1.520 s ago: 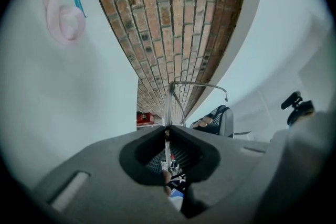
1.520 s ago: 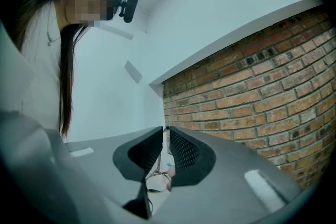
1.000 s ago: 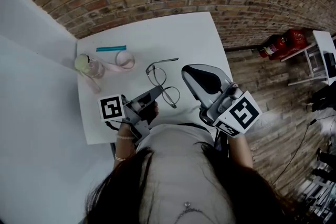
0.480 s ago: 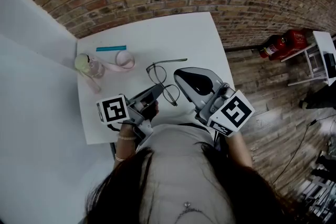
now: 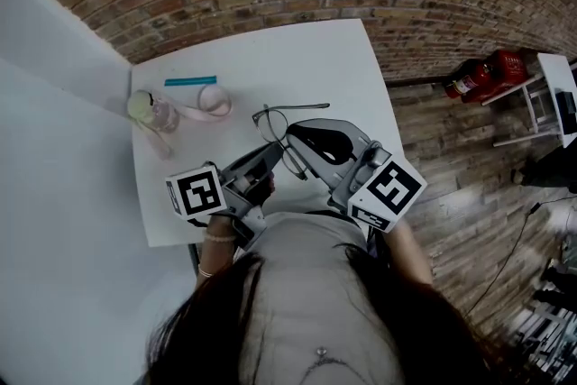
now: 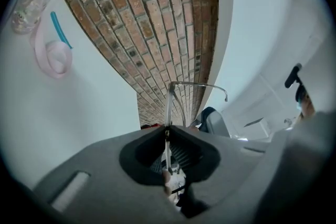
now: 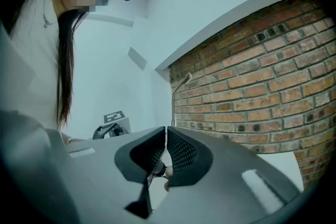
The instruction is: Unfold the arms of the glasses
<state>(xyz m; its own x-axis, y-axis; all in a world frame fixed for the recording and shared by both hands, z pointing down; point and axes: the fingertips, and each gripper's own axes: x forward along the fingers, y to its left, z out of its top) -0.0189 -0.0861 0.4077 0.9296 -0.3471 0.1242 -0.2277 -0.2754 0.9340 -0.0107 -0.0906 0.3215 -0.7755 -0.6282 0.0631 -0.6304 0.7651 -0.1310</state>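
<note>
Head view: glasses [image 5: 268, 115] in L gripper [image 5: 269, 158] & R gripper [image 5: 294, 136], jaws tight.

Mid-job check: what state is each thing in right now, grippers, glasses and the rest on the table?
glasses: held by both grippers, one arm swung out.
left gripper: shut on the glasses frame.
right gripper: shut on a glasses arm.
bottle: cap on.
pink tape: partly coiled, tail loose.
teal strip: lying flat on the table.
</note>
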